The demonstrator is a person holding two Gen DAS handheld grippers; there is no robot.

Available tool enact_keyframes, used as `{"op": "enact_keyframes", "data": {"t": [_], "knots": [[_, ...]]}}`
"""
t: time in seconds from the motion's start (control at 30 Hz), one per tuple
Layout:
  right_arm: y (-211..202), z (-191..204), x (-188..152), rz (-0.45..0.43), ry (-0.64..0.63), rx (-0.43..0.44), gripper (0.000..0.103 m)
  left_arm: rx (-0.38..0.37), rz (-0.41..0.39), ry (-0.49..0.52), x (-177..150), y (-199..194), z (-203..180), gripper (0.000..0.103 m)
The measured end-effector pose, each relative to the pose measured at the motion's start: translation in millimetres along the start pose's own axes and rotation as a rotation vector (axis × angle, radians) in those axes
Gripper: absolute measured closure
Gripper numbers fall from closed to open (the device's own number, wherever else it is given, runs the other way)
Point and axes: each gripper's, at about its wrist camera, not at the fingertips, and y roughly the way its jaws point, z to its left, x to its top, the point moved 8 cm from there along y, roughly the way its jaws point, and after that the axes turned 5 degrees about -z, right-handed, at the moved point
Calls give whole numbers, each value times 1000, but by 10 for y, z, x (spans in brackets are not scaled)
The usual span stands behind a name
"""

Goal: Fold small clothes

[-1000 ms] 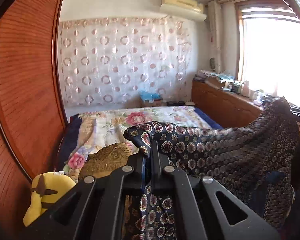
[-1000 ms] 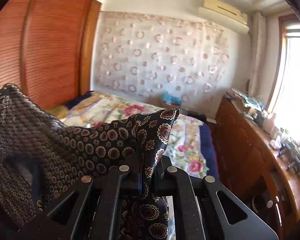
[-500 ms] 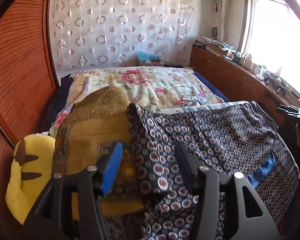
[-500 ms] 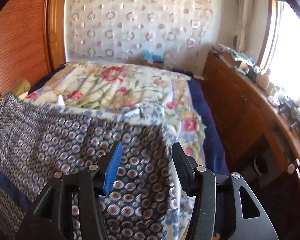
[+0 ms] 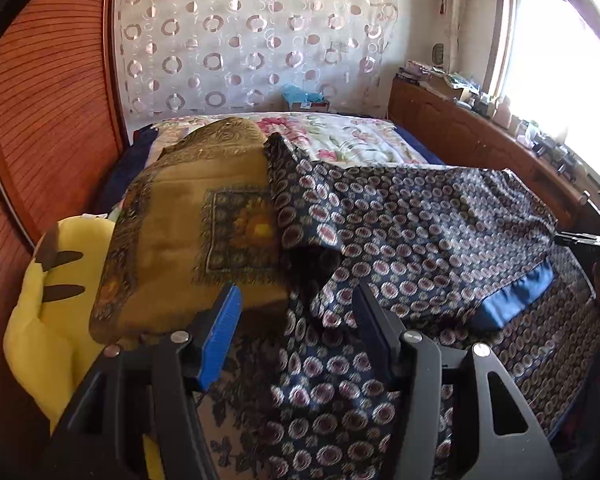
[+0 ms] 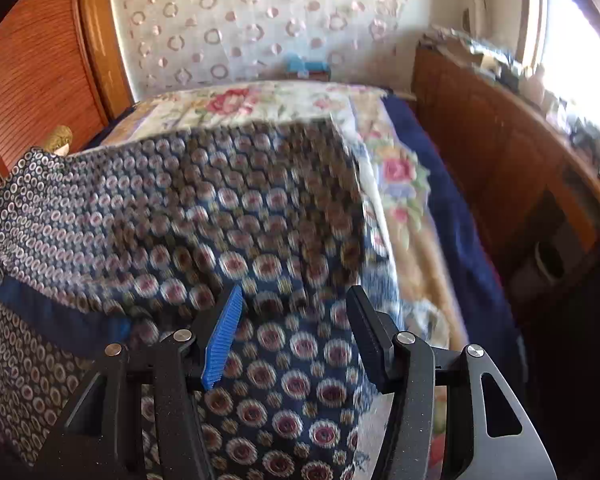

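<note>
since a second ago both claws let go and dropped the patterned garment (image 5: 420,216) onto the bed (image 5: 360,140); left gripper (image 5: 296,320) released, one corner over the gold cushion (image 5: 196,216).

right wrist: right gripper (image 6: 292,328) released above the limp, light cloth; pinch its hemmed corners.

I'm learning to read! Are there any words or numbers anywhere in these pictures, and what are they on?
No words or numbers can be read here.
The blue box by the far wall: any print is too small to read.
The things on the wooden counter under the window: too small and blurred.
The patterned garment and gold cushion carry only patterns, no letters.
</note>
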Motion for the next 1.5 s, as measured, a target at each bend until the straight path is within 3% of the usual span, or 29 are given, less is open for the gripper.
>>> {"op": "enact_keyframes", "data": {"t": [0.3, 0.57, 0.63, 0.73, 0.97, 1.1, 1.17, 1.23, 1.27, 1.3, 1.33, 1.37, 1.5], "knots": [[174, 14, 90, 11, 88, 75, 47, -2, -20, -8, -17, 28, -12, 46], [263, 77, 144, -21, 60, 15, 47, 0, -42, -15, 77, 55, -46, 46], [259, 85, 127, -26, 47, 0, 47, -16, -44, -11, 99, 71, -73, 54], [267, 94, 125, -25, 36, -12, 47, -24, -48, -12, 152, 103, -110, 55], [281, 111, 117, -26, 28, -26, 47, -16, -121, 25, 367, 39, -244, 55], [291, 136, 116, -27, 28, -34, 48, 26, -77, 73, 393, 183, -288, 56], [281, 123, 117, -31, 36, -43, 57, 79, -36, 86, 366, 321, -245, 56], [269, 110, 128, -36, 47, -26, 80, 120, -7, 89, 343, 442, -174, 56], [272, 120, 136, -35, 43, -7, 97, 132, 2, 92, 327, 476, -151, 57], [271, 136, 149, -38, 26, -2, 97, 134, 5, 97, 315, 495, -137, 79], [262, 140, 161, -44, 17, -7, 98, 130, 4, 99, 306, 498, -131, 94], [239, 158, 180, -55, 4, -6, 99, 129, 3, 96, 299, 485, -122, 102], [52, 255, 252, -111, -32, 21, 101, 99, -55, 87, 348, 246, -156, 103]]}}
